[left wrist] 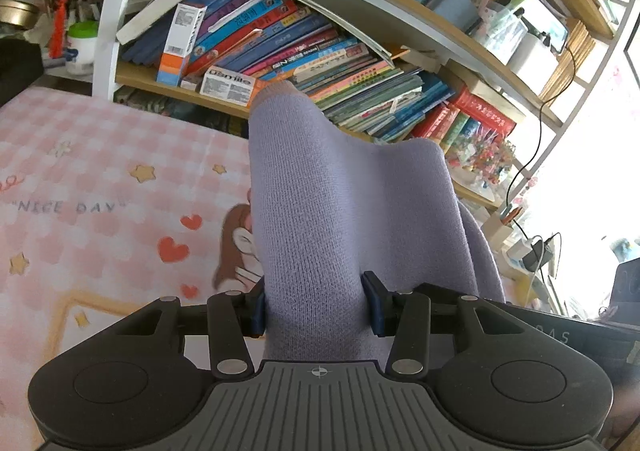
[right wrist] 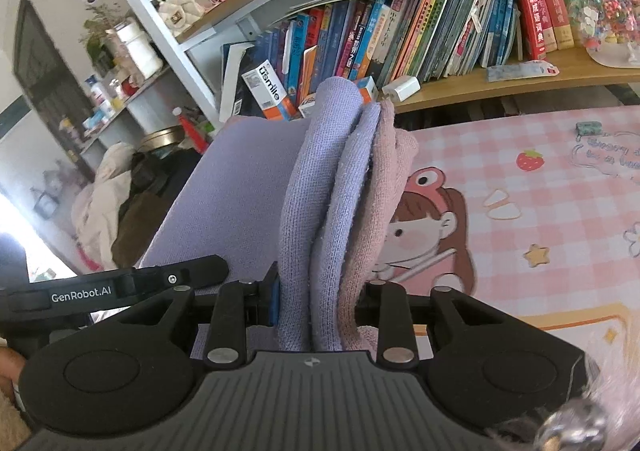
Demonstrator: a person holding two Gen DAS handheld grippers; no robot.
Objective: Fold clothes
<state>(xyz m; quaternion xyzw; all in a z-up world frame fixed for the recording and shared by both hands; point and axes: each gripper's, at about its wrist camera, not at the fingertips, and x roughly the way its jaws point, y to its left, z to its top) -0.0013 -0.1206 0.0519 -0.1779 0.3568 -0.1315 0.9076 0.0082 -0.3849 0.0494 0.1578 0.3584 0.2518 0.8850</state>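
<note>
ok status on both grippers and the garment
Left gripper shut on lavender knit garment. Right gripper shut on its bunched layers, pink inside. Held above pink checked mat; nothing in the way.

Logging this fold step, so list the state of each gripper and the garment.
left gripper: shut on the purple knit garment
right gripper: shut on bunched layers of it
purple knit garment: lifted off the pink checked mat, held between both grippers
</note>
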